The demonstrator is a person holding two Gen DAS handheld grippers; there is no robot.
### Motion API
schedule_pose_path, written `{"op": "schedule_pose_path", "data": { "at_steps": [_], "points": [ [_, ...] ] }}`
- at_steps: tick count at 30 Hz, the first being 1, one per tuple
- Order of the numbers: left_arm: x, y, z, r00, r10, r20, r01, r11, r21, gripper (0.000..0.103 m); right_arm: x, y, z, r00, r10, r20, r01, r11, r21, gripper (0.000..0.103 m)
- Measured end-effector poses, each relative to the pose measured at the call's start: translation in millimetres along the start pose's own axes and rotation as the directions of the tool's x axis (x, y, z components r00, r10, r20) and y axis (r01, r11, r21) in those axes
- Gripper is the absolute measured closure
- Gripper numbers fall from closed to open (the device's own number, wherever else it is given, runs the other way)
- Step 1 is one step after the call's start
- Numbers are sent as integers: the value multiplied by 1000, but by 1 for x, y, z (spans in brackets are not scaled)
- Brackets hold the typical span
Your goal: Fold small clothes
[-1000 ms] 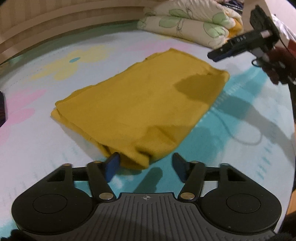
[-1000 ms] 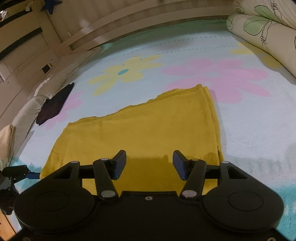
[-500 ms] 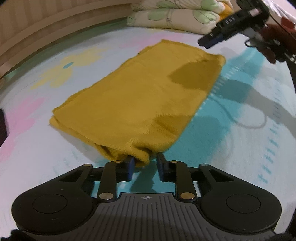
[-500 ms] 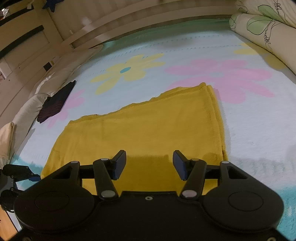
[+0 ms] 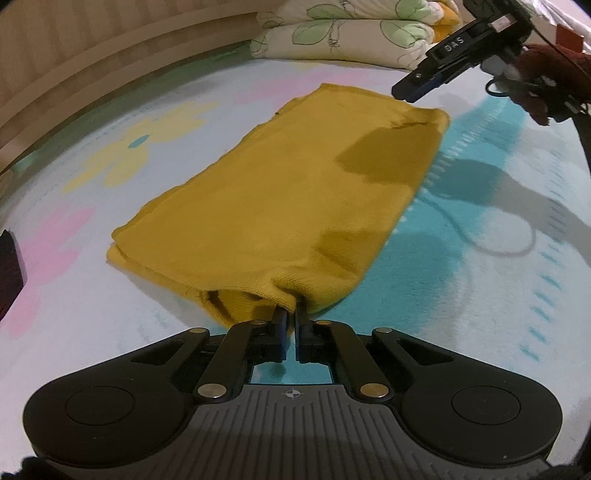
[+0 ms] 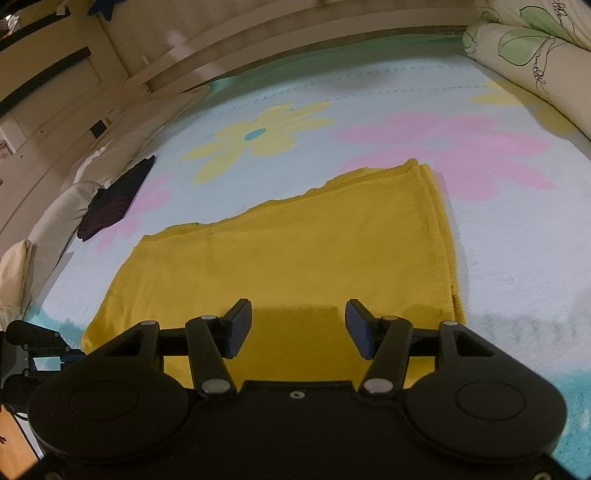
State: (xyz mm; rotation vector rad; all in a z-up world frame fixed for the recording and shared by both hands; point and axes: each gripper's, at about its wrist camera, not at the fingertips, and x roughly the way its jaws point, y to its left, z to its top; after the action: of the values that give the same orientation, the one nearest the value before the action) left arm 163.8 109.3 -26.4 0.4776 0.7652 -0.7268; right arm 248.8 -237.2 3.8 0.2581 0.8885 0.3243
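- Flowered bedspread (image 5: pixel 110 155) fills both views, with rolled quilts (image 5: pixel 343 33) at its far edge.
- Your yellow garment (image 5: pixel 280 199) lies flat mid-bed, already folded (probably in half).
- Your right gripper (image 6: pixel 298 328) hovers wide over its near edge, holding nothing.
- Your left gripper (image 5: pixel 290 325) has just been closing and now pinches the corner; next, grip the other corner, then lift both together.
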Motion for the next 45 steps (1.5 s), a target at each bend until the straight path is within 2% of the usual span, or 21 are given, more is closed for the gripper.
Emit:
{"op": "schedule_pose_path", "data": {
  "at_steps": [8, 12, 13, 15, 18, 19, 20, 22, 23, 24, 25, 27, 32, 35, 36, 38, 39, 40, 41, 43, 45],
  "points": [
    [-23, 10, -18, 999, -37, -39, 36, 999, -29, 100, 0, 0, -1, 1000, -2, -8, 2, 1000, 2, 41],
    [-18, 12, -25, 987, -60, -146, 57, 998, -21, 99, 2, -3, -1, 1000, -7, -22, 7, 1000, 17, 41],
    [-16, 15, -26, 979, -86, -186, 79, 996, -45, 99, 2, -4, -1, 1000, -12, -26, 13, 1000, 21, 41],
    [-21, 24, -25, 979, -104, -177, 83, 989, -119, 99, 0, -11, 0, 999, -25, -27, 26, 999, 41, 38],
    [-33, 53, -13, 996, -67, -65, 38, 927, -374, 95, -6, -22, 5, 999, -31, -11, 32, 997, 75, 27],
    [-38, 60, -7, 999, -35, -13, 25, 898, -440, 89, -9, -28, 7, 999, -34, -1, 34, 994, 101, 27],
    [-42, 65, -1, 1000, 3, 31, 13, 869, -494, 70, -12, -35, 10, 999, -43, 9, 42, 990, 133, 27],
    [-42, 73, 11, 993, 63, 96, 9, 791, -611, 48, -18, -47, 14, 997, -74, 26, 68, 980, 187, 23],
    [-38, 76, 17, 992, 76, 105, 12, 753, -657, 41, -20, -50, 16, 996, -86, 34, 77, 976, 202, 19],
    [-31, 76, 22, 991, 85, 106, 14, 716, -697, 41, -21, -54, 17, 995, -95, 42, 84, 974, 212, 10],
    [-24, 74, 27, 990, 88, 107, 16, 696, -718, 39, -22, -56, 17, 994, -102, 47, 89, 972, 215, 1],
    [-7, 68, 37, 993, 82, 90, 6, 705, -709, 33, -19, -56, 16, 993, -107, 40, 97, 975, 202, 0],
    [30, 44, 53, 992, 120, -35, -117, 785, -609, 30, 10, -40, 11, 991, -122, -60, 126, 989, 71, 0],
    [39, 37, 47, 972, 195, -134, -237, 805, -544, 30, 34, -31, 1, 976, -163, -142, 154, 985, -73, 0],
    [41, 40, 42, 957, 224, -181, -288, 793, -537, 30, 34, -31, 1, 976, -163, -142, 154, 985, -73, 0],
    [45, 54, 27, 924, 252, -289, -378, 729, -570, 30, 40, -34, -4, 968, -194, -163, 176, 978, -116, 0],
    [46, 62, 18, 923, 236, -306, -380, 695, -611, 28, 39, -38, -5, 970, -189, -153, 172, 978, -119, 0],
    [41, 71, 11, 935, 215, -282, -352, 660, -664, 28, 37, -42, -4, 970, -196, -142, 180, 977, -114, 0],
    [37, 76, 9, 935, 216, -281, -353, 637, -686, 29, 36, -48, -3, 965, -214, -150, 200, 975, -99, 0],
    [24, 84, 14, 924, 270, -271, -382, 603, -701, 29, 31, -59, 0, 971, -195, -140, 190, 981, -47, 0],
    [10, 86, 22, 921, 321, -222, -378, 589, -715, 29, 24, -69, 7, 980, -150, -132, 156, 987, 31, 0]
  ]
}}
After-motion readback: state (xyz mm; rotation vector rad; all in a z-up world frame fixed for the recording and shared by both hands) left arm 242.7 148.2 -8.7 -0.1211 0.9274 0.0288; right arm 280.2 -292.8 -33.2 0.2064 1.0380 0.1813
